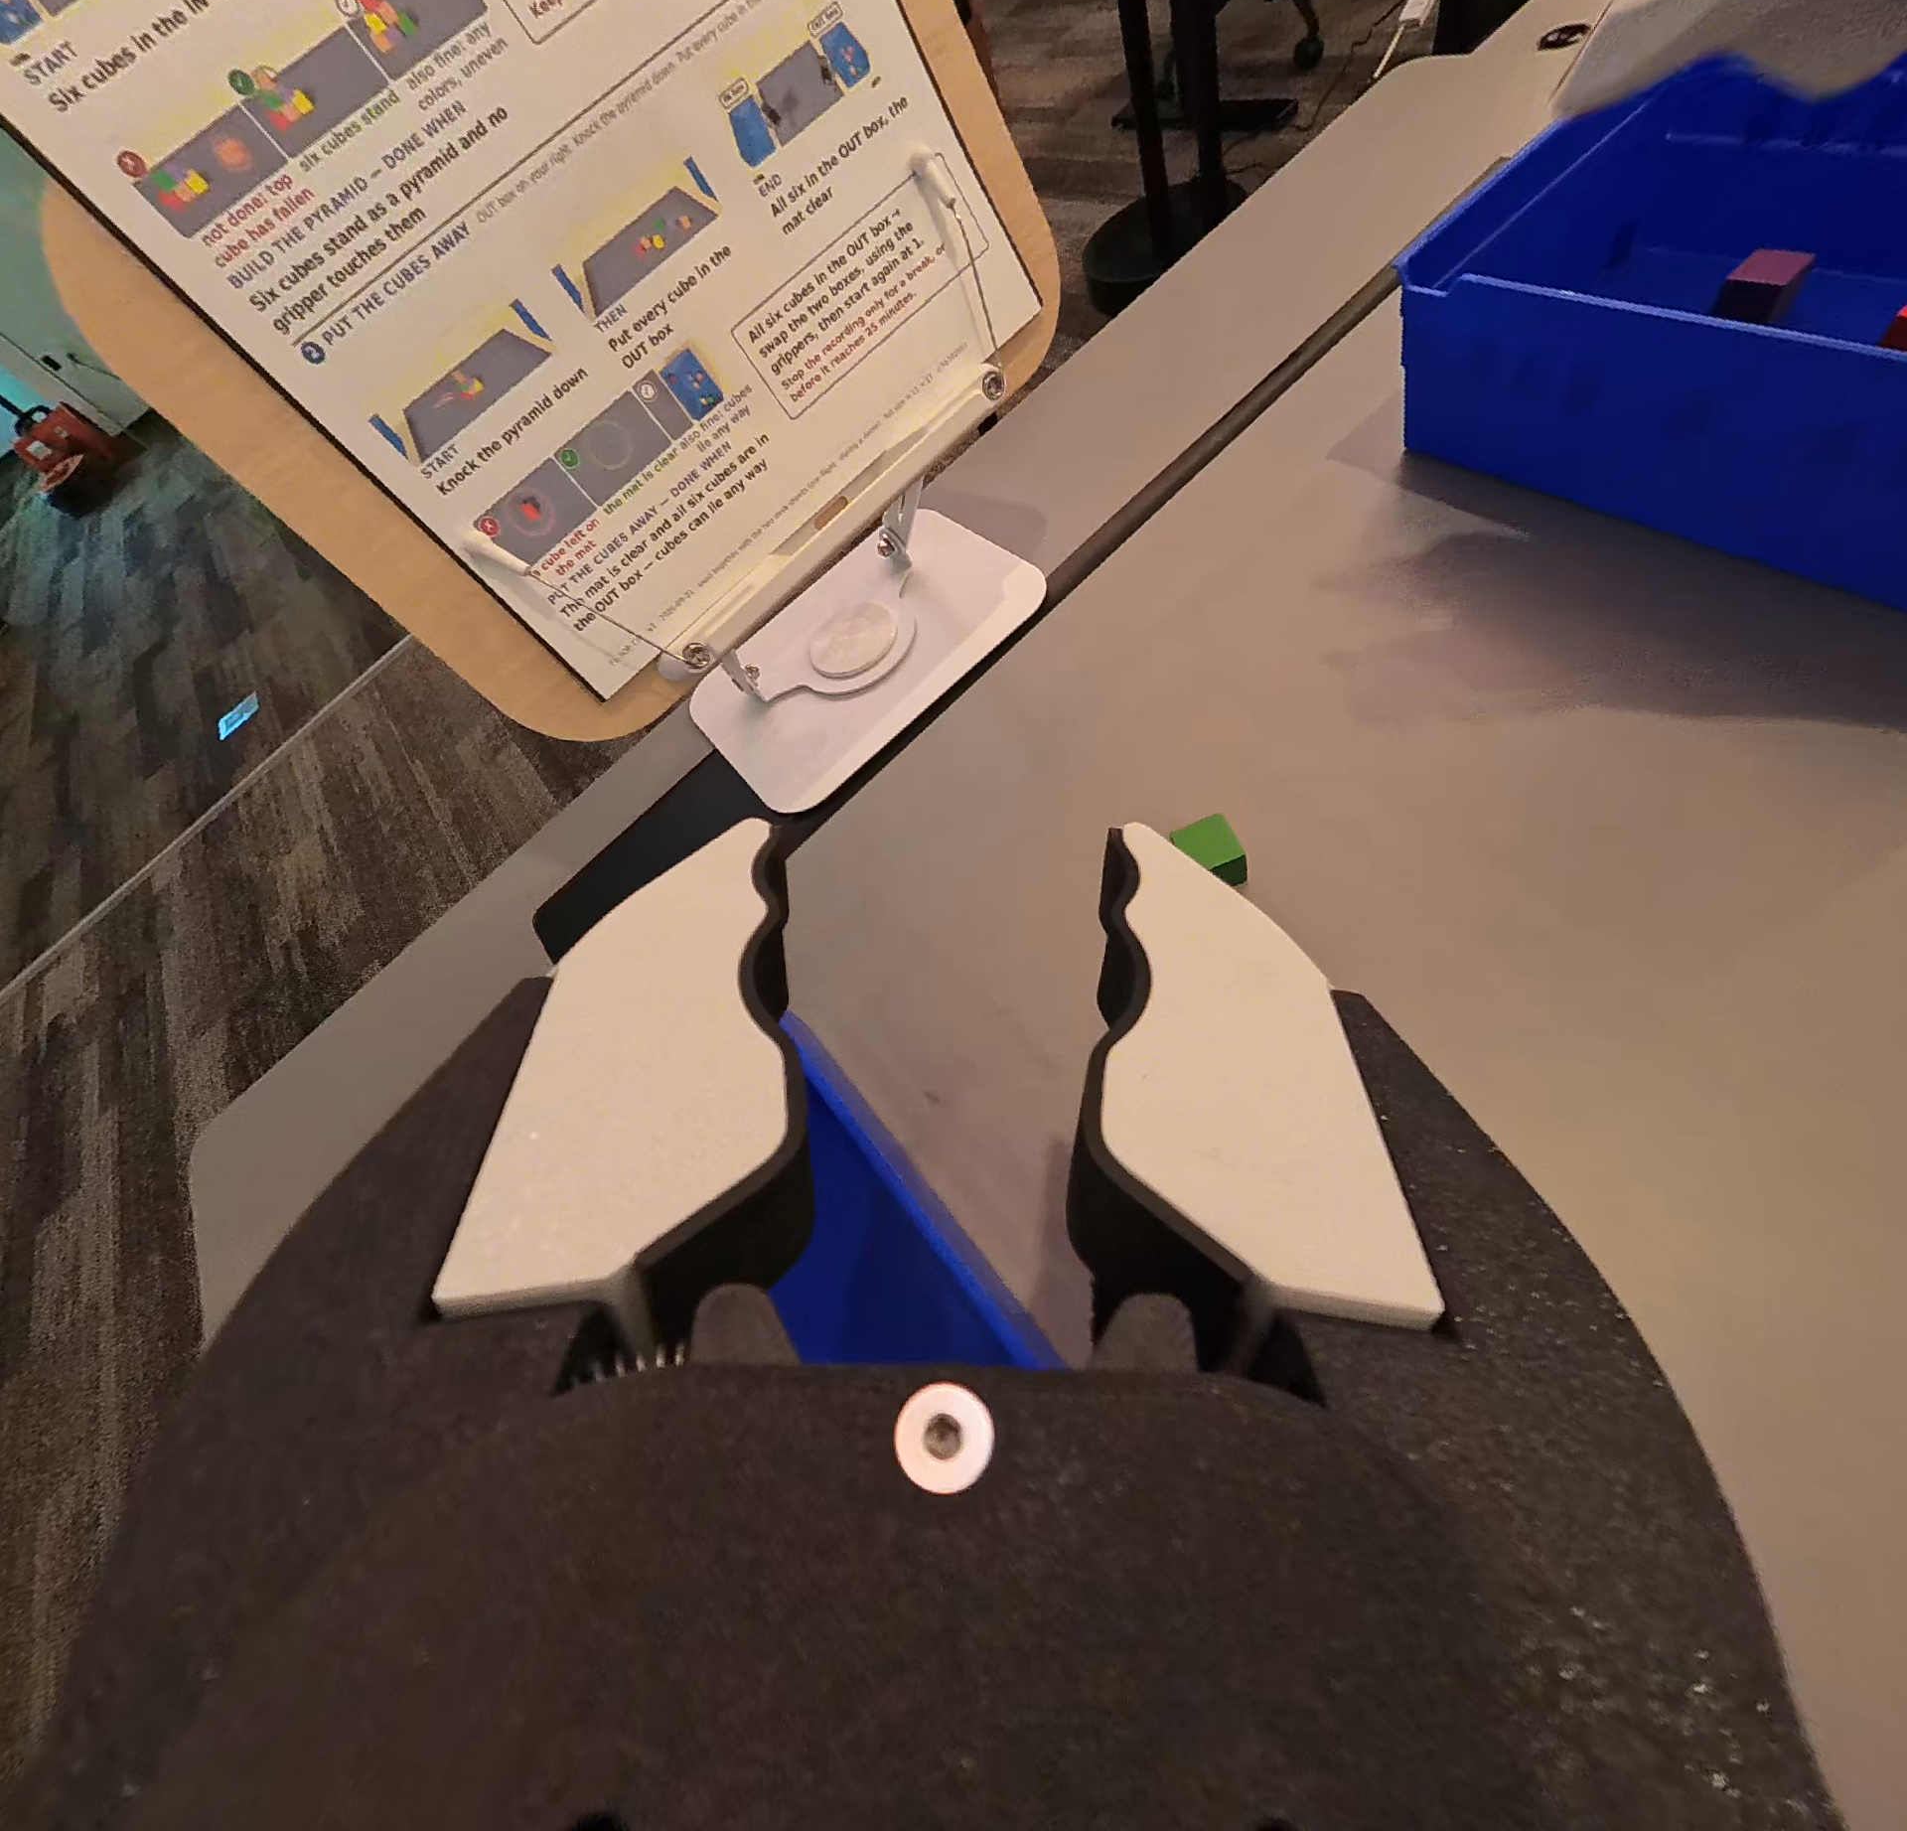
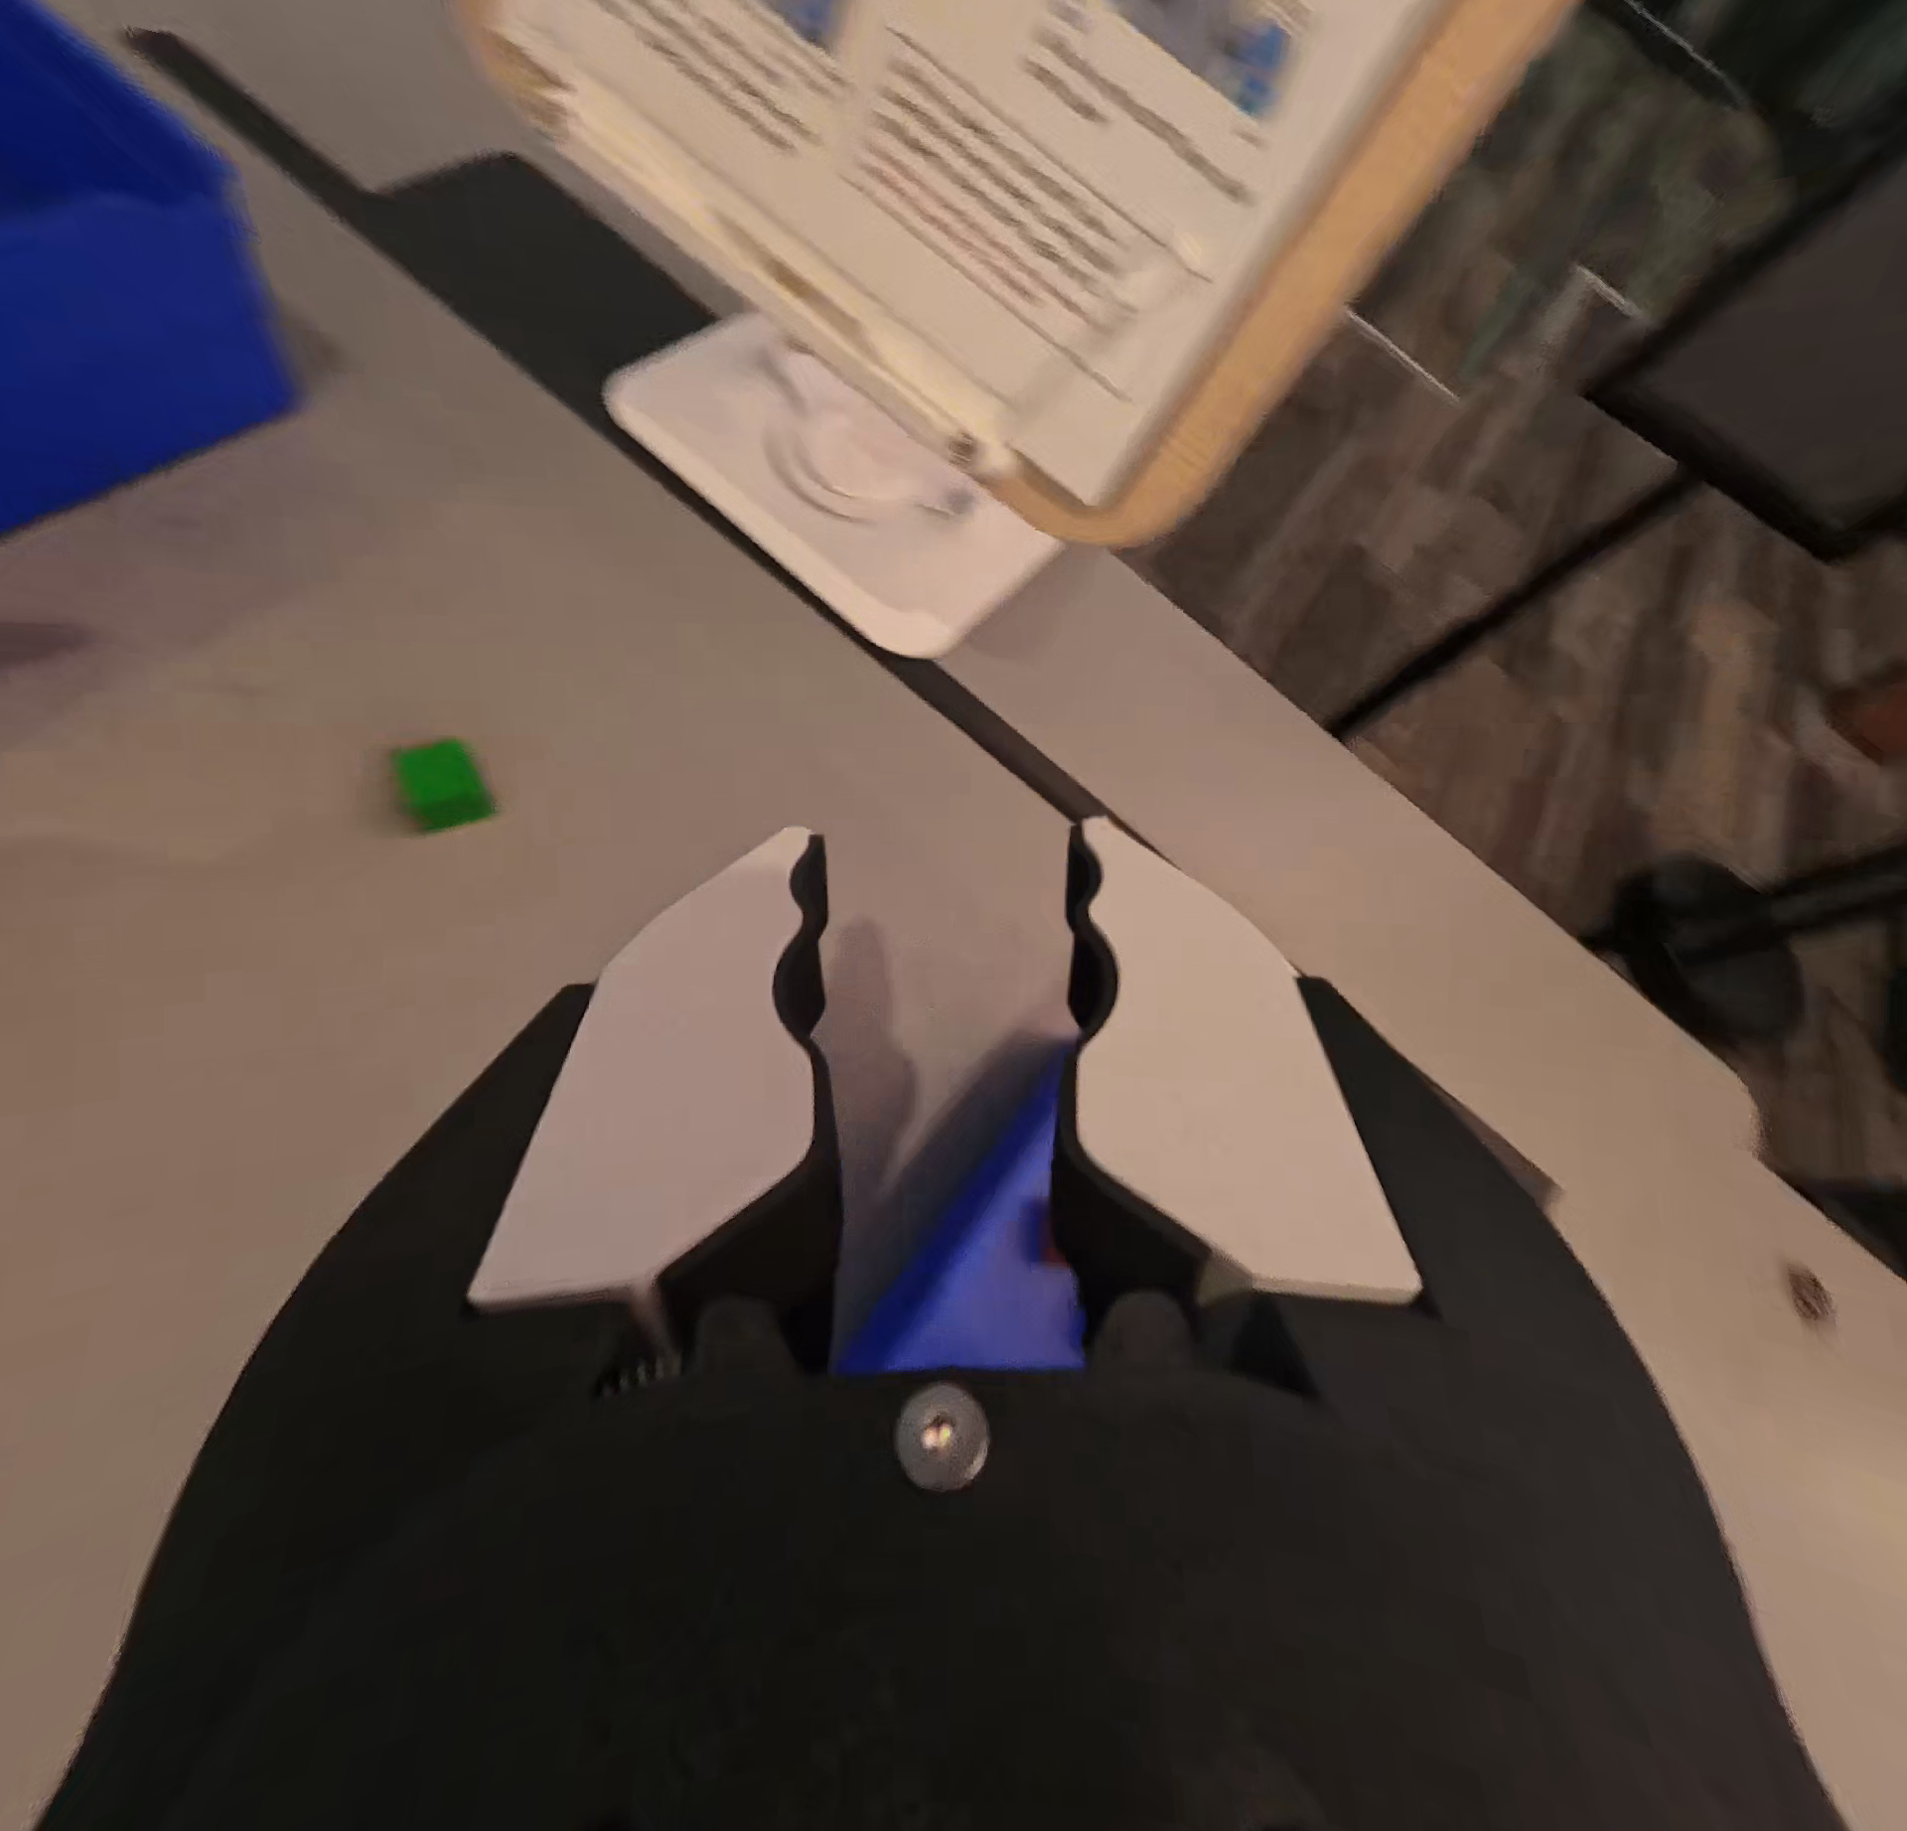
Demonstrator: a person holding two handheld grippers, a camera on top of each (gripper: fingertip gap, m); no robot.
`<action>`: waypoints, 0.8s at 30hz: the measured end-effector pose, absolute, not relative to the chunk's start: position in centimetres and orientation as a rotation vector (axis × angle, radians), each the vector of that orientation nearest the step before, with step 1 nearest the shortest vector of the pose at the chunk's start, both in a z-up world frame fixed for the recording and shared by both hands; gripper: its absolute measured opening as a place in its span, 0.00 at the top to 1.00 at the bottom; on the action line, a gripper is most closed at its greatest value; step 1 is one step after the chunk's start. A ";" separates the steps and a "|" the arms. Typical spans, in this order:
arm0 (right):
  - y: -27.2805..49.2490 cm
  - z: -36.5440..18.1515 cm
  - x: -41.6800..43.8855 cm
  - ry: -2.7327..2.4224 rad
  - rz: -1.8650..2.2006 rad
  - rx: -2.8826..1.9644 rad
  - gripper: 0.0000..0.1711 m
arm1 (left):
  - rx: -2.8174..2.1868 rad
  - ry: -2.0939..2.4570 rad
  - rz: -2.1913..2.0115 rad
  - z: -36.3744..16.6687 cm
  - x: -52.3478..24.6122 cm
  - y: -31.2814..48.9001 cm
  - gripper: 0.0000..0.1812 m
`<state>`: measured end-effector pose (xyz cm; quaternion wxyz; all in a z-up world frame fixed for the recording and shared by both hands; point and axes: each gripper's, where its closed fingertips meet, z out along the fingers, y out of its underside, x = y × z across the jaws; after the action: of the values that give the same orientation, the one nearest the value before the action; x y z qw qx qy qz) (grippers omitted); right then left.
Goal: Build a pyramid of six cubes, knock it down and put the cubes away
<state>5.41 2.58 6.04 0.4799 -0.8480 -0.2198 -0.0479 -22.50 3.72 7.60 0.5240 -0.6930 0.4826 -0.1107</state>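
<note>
Green cube (image 2: 442,783) on grey mat (image 2: 619,749): we judge it light, rigid, smooth; grip opposite flat faces. Left gripper (image 1: 944,858) and right gripper (image 2: 944,858) both gape, empty.

Both grippers open, nothing between the fingers.

Left gripper (image 1: 944,832): lower centre of frame, black body along the bottom, pale fingers (image 1: 660,1069) angled up toward centre, wide gap between tips, sharp picture. Right gripper (image 2: 944,837): same spot in its own frame, pale fingers (image 2: 1228,1090) closer together but clearly apart, motion-blurred. Blurred pale shape at upper right of left view could be the right gripper; can't confirm.
</note>
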 end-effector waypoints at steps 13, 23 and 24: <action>5.7 -10.9 -11.3 -1.013 0.143 -2.201 0.69 | -1.602 1.095 -0.334 10.1 -24.4 2.9 0.68; 6.6 -15.0 -11.9 -1.007 0.226 -2.323 0.83 | -1.596 1.100 -0.342 10.3 -24.4 2.8 0.68; 6.5 -14.9 -12.0 -0.997 0.248 -2.331 0.83 | -1.596 1.103 -0.342 10.2 -24.3 2.8 0.68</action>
<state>-12.00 6.47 -14.94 0.2926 -0.8751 -0.3741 0.0929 -24.31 2.79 10.21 0.5529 -0.6752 0.4664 -0.1446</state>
